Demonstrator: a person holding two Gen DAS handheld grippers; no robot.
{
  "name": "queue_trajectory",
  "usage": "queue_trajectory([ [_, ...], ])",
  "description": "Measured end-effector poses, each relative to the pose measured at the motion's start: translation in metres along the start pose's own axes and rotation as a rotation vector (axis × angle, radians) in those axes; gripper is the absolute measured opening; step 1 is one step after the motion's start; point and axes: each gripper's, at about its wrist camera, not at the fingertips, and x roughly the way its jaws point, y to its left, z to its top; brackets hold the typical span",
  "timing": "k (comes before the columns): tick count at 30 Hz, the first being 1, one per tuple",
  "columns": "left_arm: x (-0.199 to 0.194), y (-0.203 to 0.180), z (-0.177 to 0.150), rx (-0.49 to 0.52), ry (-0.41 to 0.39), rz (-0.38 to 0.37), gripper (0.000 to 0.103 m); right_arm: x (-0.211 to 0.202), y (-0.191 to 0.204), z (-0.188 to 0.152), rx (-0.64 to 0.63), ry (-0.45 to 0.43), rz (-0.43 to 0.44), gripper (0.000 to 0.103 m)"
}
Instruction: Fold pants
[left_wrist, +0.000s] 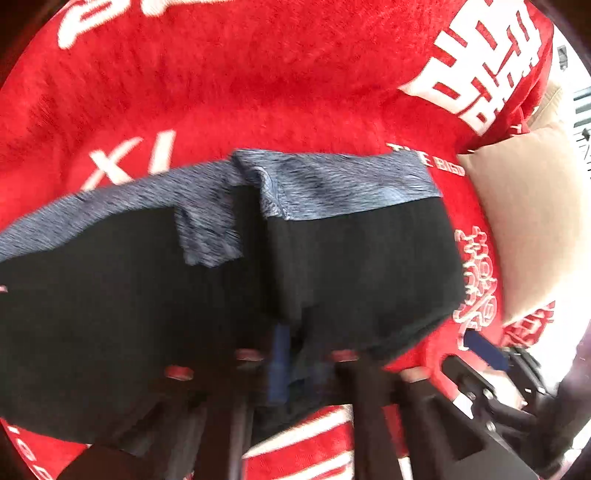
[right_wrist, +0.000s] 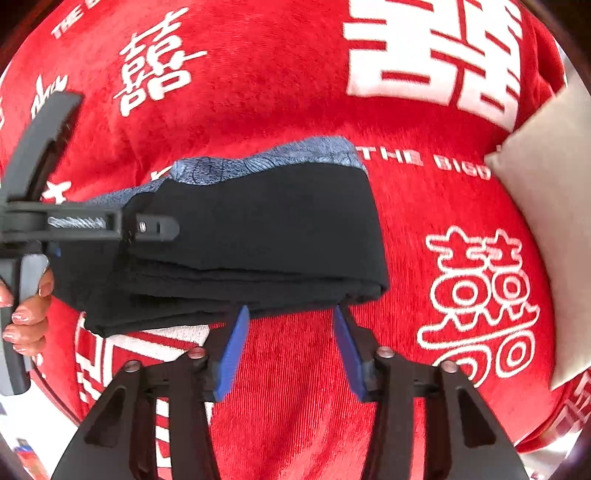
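Pants (right_wrist: 258, 229), black with a heathered blue-grey waistband (right_wrist: 266, 162), lie folded into a thick bundle on a red blanket (right_wrist: 295, 92) printed with white characters. The waistband forms the bundle's far edge; the stacked folded layers face the near edge. A beige cushion (right_wrist: 554, 229) sits to the right of the pants, apart from them, on the blanket.

Right tongs (right_wrist: 291, 347) stand just at the near edge of the pants with blue pads (right_wrist: 236, 350) parted and only red blanket between them, gripping nothing.

Left tongs (left_wrist: 291, 369) are at the left end of the pants, pressed together; in the blurred left wrist view black cloth sits at their tips, apparently pinched. From the right wrist view, a hand (right_wrist: 26, 314) holds their handle left of the pants.
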Motion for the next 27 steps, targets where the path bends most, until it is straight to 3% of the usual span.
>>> queue_trajectory([
  [4, -0.014, -0.006, -0.016, 0.056, -0.010, 0.061, 0.005, -0.009, -0.013, 0.004, 0.041, -0.009, 0.012, 0.039],
  [7, -0.001, 0.003, -0.034, 0.026, 0.019, 0.071, 0.005, -0.011, -0.019, 0.006, 0.039, -0.008, 0.021, 0.039],
  [11, 0.000, 0.001, -0.041, 0.018, -0.035, 0.094, 0.005, -0.005, -0.028, 0.012, 0.062, 0.017, 0.066, 0.039],
  [20, -0.003, 0.002, -0.044, 0.009, -0.055, 0.104, 0.006, 0.032, -0.060, 0.096, 0.164, -0.015, 0.153, 0.040],
  [22, -0.003, 0.001, -0.045, 0.007, -0.059, 0.107, 0.006, 0.048, -0.074, 0.115, 0.221, 0.005, 0.201, 0.041],
  [24, -0.002, 0.000, -0.044, -0.001, -0.060, 0.107, 0.006, 0.066, -0.090, 0.129, 0.274, 0.030, 0.261, 0.051],
  [27, 0.000, 0.000, -0.043, -0.006, -0.061, 0.108, 0.006, 0.094, -0.109, 0.139, 0.333, 0.096, 0.384, 0.051],
])
